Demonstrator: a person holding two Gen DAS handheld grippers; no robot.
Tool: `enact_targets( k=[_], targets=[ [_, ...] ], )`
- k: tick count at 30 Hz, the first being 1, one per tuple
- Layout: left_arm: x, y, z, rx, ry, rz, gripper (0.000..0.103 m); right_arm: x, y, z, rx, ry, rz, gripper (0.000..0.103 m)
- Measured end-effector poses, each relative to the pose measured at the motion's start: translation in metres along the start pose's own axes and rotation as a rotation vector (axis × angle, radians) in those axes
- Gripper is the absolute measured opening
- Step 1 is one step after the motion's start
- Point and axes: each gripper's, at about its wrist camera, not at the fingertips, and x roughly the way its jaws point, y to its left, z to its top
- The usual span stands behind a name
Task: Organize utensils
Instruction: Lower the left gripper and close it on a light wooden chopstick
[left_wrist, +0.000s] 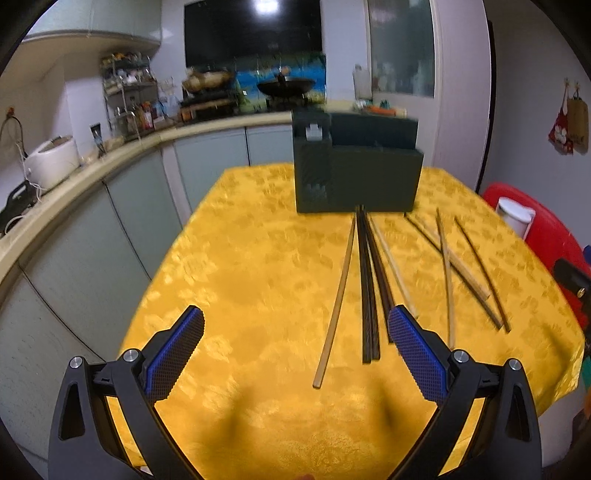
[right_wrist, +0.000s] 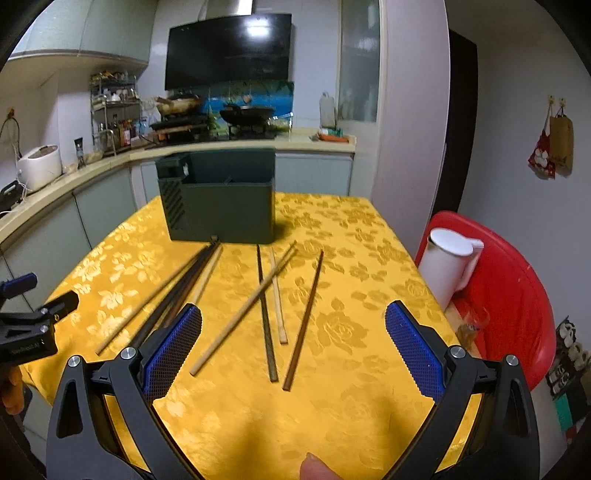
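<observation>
Several chopsticks lie loose on the yellow tablecloth (left_wrist: 240, 258). A dark bundle (left_wrist: 369, 295) with a light stick (left_wrist: 338, 299) beside it lies ahead of my left gripper (left_wrist: 295, 328), which is open and empty above the cloth. A dark green utensil holder (left_wrist: 354, 173) stands at the table's far side. In the right wrist view my right gripper (right_wrist: 293, 325) is open and empty above a crossed group: a light stick (right_wrist: 243, 308), a dark one (right_wrist: 266, 314) and a brown one (right_wrist: 304, 317). The holder (right_wrist: 221, 206) stands behind them.
A red chair (right_wrist: 509, 288) with a white kettle (right_wrist: 448, 264) stands right of the table. A kitchen counter (left_wrist: 92, 177) with a rice cooker (left_wrist: 51, 162) and stove runs along the left and back. The left gripper's body (right_wrist: 29, 325) shows at the right view's left edge.
</observation>
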Motion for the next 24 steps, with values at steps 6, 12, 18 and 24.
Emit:
enact_targets(
  k=[6,12,18,24],
  targets=[
    [0.033,0.002,-0.017,0.009,0.085,-0.009,0.096,0.015,-0.002,-0.01,-0.021,0.032,-0.023,0.097],
    [0.054,0.001,-0.028,0.021,0.144,-0.025,0.096,0.037,-0.003,-0.021,-0.035,0.092,-0.026,0.097],
    [0.067,0.0,-0.034,0.029,0.197,-0.048,0.09,0.052,-0.005,-0.029,-0.028,0.144,-0.003,0.097],
    [0.069,0.002,-0.032,0.017,0.197,-0.067,0.079,0.059,-0.005,-0.035,-0.034,0.161,0.014,0.097]
  ],
)
